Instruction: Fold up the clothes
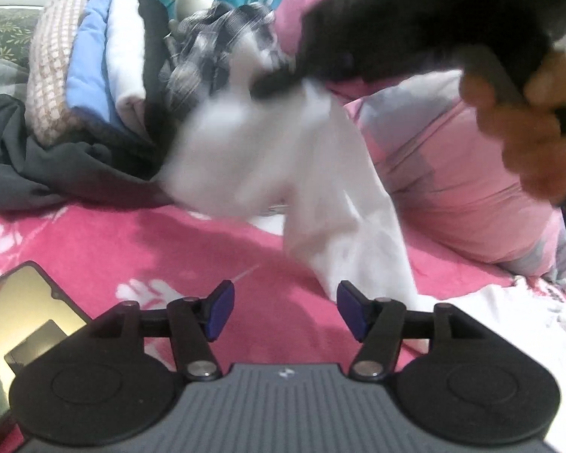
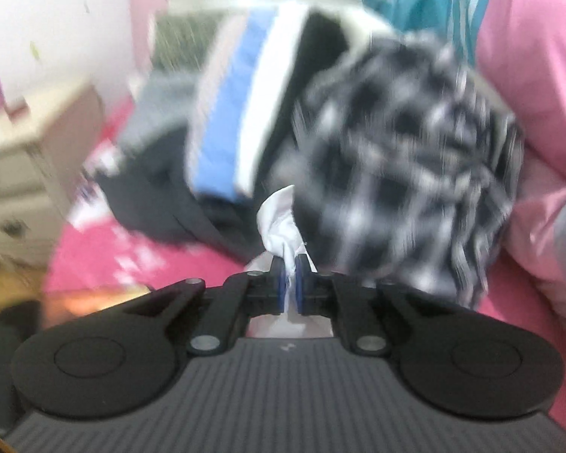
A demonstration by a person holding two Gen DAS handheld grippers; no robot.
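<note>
A white garment (image 1: 283, 158) hangs in the air over the pink floral bedsheet (image 1: 151, 241), blurred by motion. My right gripper (image 1: 279, 77) comes in from the upper right, held by a hand (image 1: 528, 124), and pinches the garment's top edge. In the right wrist view the right gripper (image 2: 290, 281) is shut on a bunch of the white garment (image 2: 279, 219). My left gripper (image 1: 286, 309) stands open low over the sheet, its blue pads (image 1: 220, 309) wide apart. The garment's lower end trails down just beyond its right finger without touching the pads.
A leaning stack of folded clothes (image 1: 90, 75) in checked pink, blue, white and black lies at the back left, with a black-and-white plaid garment (image 2: 403, 173) against it. A dark garment (image 1: 37, 166) lies under them. A phone (image 1: 22, 313) is at lower left; pink bedding (image 1: 452, 173) at right; a drawer unit (image 2: 19, 162) beside the bed.
</note>
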